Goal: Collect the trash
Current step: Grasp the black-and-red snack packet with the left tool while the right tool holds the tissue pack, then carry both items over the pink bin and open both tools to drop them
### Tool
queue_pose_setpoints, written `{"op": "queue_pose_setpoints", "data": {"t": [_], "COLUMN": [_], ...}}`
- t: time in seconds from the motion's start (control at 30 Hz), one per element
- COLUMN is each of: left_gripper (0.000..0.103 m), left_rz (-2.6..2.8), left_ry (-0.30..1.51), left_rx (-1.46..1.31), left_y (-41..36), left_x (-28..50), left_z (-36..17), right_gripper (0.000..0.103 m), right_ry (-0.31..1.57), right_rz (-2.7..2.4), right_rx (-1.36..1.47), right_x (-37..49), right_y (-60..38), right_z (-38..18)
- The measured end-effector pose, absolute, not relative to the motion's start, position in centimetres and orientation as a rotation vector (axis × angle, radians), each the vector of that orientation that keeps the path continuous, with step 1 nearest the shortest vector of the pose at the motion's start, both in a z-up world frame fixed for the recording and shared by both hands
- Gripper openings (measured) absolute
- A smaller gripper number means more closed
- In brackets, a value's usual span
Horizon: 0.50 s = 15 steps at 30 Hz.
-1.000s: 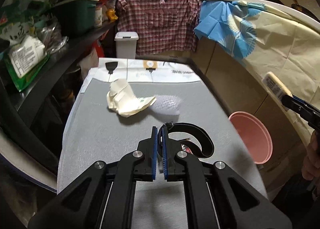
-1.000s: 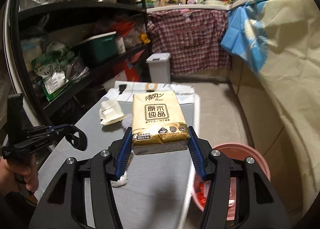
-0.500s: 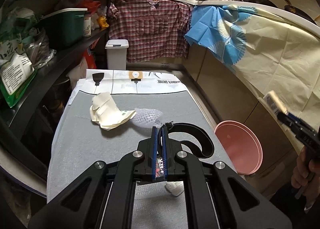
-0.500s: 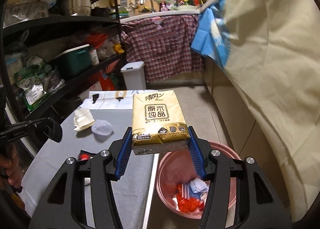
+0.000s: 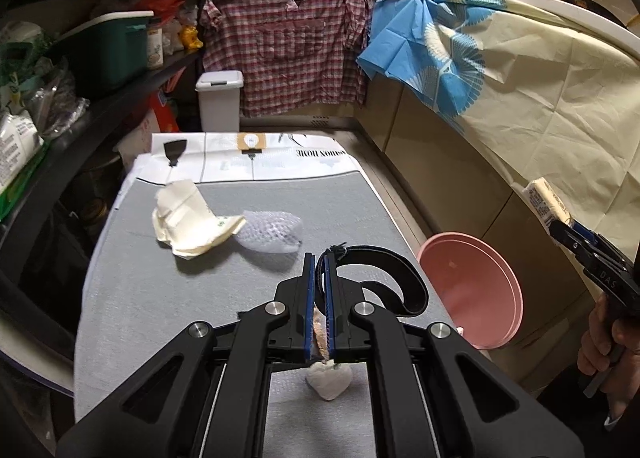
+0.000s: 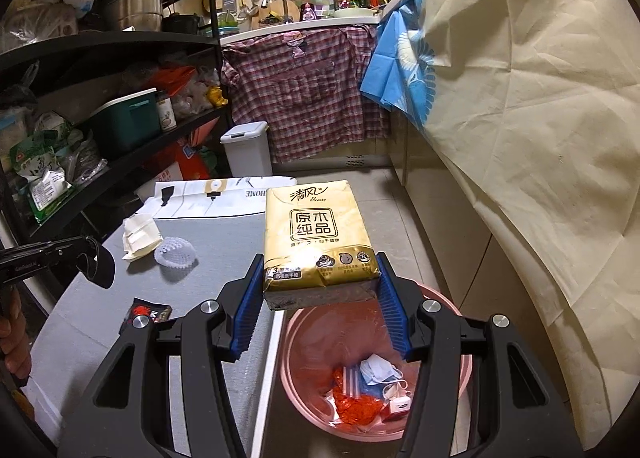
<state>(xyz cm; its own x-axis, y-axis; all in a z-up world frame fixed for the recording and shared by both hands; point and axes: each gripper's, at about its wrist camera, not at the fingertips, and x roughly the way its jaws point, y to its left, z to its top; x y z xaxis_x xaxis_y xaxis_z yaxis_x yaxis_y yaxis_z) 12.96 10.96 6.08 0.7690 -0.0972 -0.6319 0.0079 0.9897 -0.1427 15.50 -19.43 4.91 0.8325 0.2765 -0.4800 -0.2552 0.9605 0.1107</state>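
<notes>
Overhead, the right gripper (image 6: 320,294) clamps a glossy gold tissue pack (image 6: 318,246) above the round pink plastic basin (image 6: 452,398); the left gripper (image 5: 317,290) is pinched together over the grey mat (image 5: 140,298).

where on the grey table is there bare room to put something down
The near left of the grey mat, below the crumpled paper wrapper, is bare. So is the far strip by the white printed sheet. The middle holds the wrapper and a clear plastic cup; a white wad lies nearest.
</notes>
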Motion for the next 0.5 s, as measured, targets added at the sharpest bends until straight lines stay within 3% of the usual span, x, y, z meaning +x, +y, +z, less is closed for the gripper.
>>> {"op": "queue_pose_setpoints", "data": {"t": [0.5], "left_gripper": [0.005], "left_rz": [-0.133], "left_ry": [0.735], "left_rx": [-0.113], "left_y": [7.1], "left_x": [15.1], "left_z": [5.6], "right_gripper": [0.054], "right_ry": [0.575], "right_rz": [0.18], "right_rx": [0.133], "right_x": [17.8], "right_y": [-23.2], "right_z": [3.6]}}
